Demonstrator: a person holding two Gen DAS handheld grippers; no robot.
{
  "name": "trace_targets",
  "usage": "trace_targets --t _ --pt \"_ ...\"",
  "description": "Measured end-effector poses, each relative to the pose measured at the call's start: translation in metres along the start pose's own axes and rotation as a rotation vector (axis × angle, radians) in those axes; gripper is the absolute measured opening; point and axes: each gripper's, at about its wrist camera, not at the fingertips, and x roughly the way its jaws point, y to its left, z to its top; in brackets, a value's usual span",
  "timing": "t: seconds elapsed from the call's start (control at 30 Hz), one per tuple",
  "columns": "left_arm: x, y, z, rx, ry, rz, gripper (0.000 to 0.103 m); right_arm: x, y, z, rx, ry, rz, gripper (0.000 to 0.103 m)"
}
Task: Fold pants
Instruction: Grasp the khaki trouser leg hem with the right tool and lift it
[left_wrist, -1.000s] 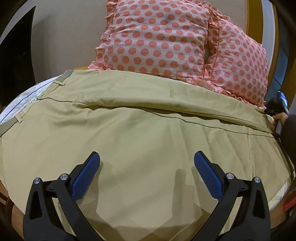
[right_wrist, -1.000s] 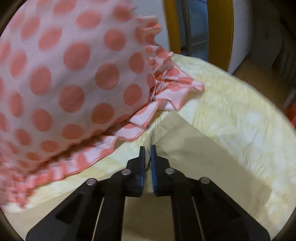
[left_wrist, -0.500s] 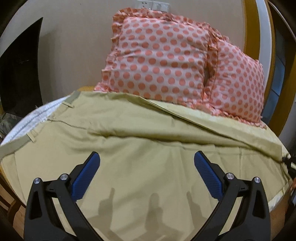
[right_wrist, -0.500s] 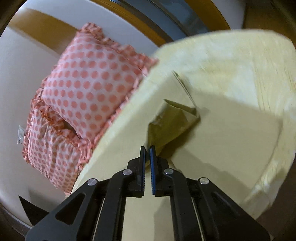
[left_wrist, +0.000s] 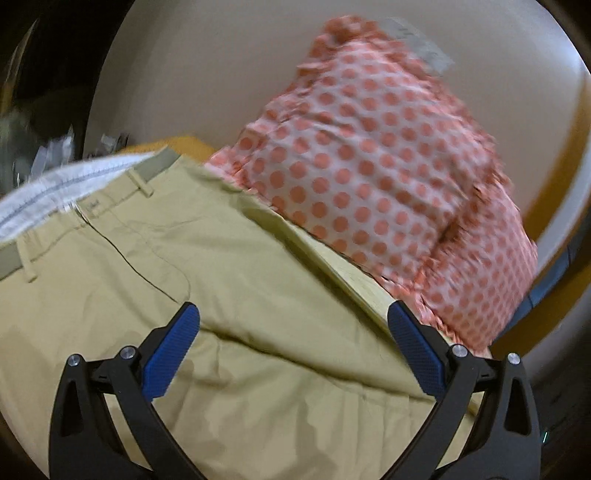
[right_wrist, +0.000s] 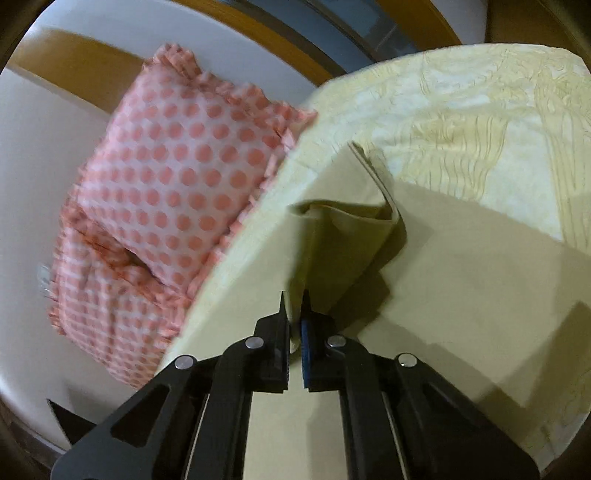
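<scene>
On the bed, spread from the waistband end to the leg ends, lie the khaki pants (left_wrist: 229, 295), their waistband (left_wrist: 22, 258) toward the left of my left wrist view and their far long edge running just beside 2 polka-dot pillows (left_wrist: 369, 158). My left gripper (left_wrist: 293, 347) hangs over the thigh area with its 2 blue pads (left_wrist: 171, 354) spread wide and nothing between them. My right gripper (right_wrist: 294, 321) is clamped on a raised fold of the trouser leg near the hem (right_wrist: 343, 221); the cloth rises out of the narrow gap between its fingers and bunches into a loose pocket above the pale yellow bedspread (right_wrist: 480, 110).

Judged step: the hem end is being carried over toward the waistband for a crosswise fold, with most of the fold yet to be laid.

Risks, as I judge them:
1. Only part of the leg's layers may be pinched; the crumpled pocket suggests an uneven hold, so 1 layer could slide free and leave a skewed hem
2. With my left gripper not pinning the cloth, pulling from the right could drag the whole garment along the bedspread instead of folding it
3. The lifted cloth passes near the pillows and could snag on their frill or nudge them
</scene>
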Motion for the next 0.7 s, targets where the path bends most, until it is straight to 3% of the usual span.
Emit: trace_targets --t 0.13,0.27,0.4,0.53,0.63,0.67,0.7 --pt "0.036 0.005 0.024 -0.048 0.074 0.033 0.101 -0.043 0.001 -0.005 -0.037 -0.091 0.046 0.004" --pt "0.08 0.0 0.046 -0.018 0.096 0.154 0.1 -0.061 -0.005 -0.006 -0.041 -0.12 0.037 0.002" --pt "0.136 -0.002 0.066 -0.021 0.2 0.222 0.091 -0.057 -0.008 -0.007 -0.036 -0.103 0.025 0.002" --pt "0.183 0.011 0.075 -0.085 0.3 0.305 0.075 -0.045 -0.011 -0.007 -0.015 -0.082 0.006 0.002" --pt "0.188 0.011 0.077 -0.071 0.277 0.327 0.074 -0.039 -0.015 -0.006 0.015 -0.044 -0.014 0.003" --pt "0.189 0.013 0.078 -0.074 0.278 0.325 0.074 -0.037 -0.017 -0.005 0.038 -0.027 -0.022 0.006" --pt "0.188 0.014 0.077 -0.077 0.268 0.327 0.073 -0.034 -0.019 -0.005 0.055 -0.011 -0.028 0.015"
